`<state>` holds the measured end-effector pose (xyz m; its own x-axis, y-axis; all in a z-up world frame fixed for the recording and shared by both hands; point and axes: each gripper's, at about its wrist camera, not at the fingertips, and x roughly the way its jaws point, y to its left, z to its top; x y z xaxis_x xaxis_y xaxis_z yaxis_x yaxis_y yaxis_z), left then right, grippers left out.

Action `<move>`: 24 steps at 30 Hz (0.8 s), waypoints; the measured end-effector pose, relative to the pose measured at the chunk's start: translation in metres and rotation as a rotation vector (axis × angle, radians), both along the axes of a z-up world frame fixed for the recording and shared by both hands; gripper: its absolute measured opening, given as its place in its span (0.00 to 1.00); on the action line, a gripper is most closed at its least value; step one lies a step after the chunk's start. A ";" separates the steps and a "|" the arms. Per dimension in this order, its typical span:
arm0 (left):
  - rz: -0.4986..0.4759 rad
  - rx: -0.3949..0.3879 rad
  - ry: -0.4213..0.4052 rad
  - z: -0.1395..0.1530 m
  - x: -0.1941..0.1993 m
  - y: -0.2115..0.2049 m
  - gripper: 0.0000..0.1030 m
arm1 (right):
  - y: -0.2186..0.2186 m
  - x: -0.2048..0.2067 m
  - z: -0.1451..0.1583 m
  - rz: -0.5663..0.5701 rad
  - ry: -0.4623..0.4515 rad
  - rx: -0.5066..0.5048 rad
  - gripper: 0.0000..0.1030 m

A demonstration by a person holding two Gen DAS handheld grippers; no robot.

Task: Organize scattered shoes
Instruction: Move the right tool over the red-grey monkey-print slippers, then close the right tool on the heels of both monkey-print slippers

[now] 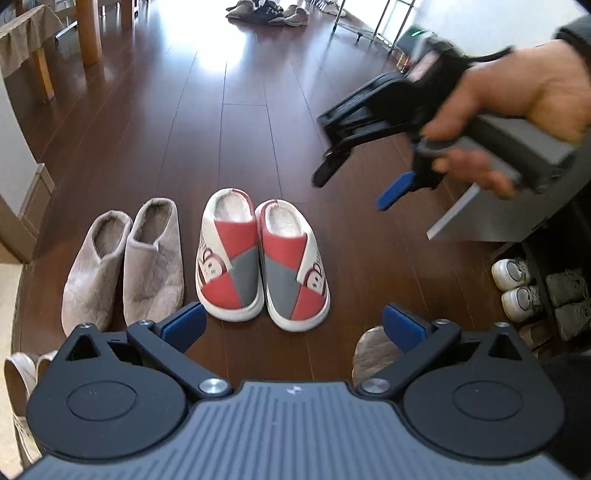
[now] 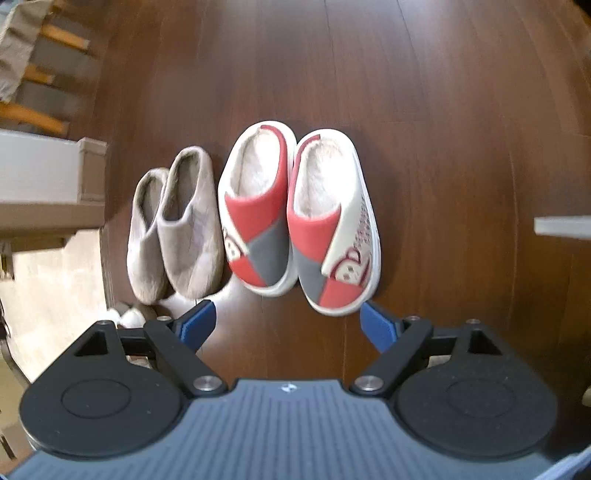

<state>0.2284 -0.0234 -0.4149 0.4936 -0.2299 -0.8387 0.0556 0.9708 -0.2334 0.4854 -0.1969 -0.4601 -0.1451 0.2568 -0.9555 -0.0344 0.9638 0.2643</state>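
Both claws empty: left gripper (image 1: 293,319) wide, right gripper (image 2: 288,319) wide, both above the floor (image 1: 221,129); red slippers (image 1: 262,258) paired beside beige slippers (image 1: 123,262), touching. Risk: a low pass w/ either claw could nudge a pair crooked; more shoes (image 1: 266,13) far off; brown shoe (image 1: 371,354) half hidden behind left claw.

The floor (image 2: 424,110) is dark glossy wood. The beige slippers (image 2: 177,229) look fuzzy and matt. The red-and-grey slippers (image 2: 295,221) have fleecy linings.

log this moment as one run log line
left claw open, empty | right claw open, empty | red-grey fleece-lined slippers paired beside beige plush slippers
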 end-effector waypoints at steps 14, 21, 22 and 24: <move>-0.010 0.035 -0.009 -0.077 0.102 0.047 0.99 | 0.068 0.090 -0.179 -0.032 0.050 -0.067 0.85; 0.093 -0.063 0.033 -0.098 0.094 0.083 0.99 | 0.088 0.052 -0.215 0.053 0.178 -0.179 0.81; 0.092 -0.063 0.033 -0.100 0.093 0.083 0.99 | 0.090 0.051 -0.216 0.058 0.179 -0.189 0.79; 0.084 -0.071 0.025 -0.100 0.092 0.084 0.99 | 0.096 0.051 -0.219 0.075 0.181 -0.207 0.48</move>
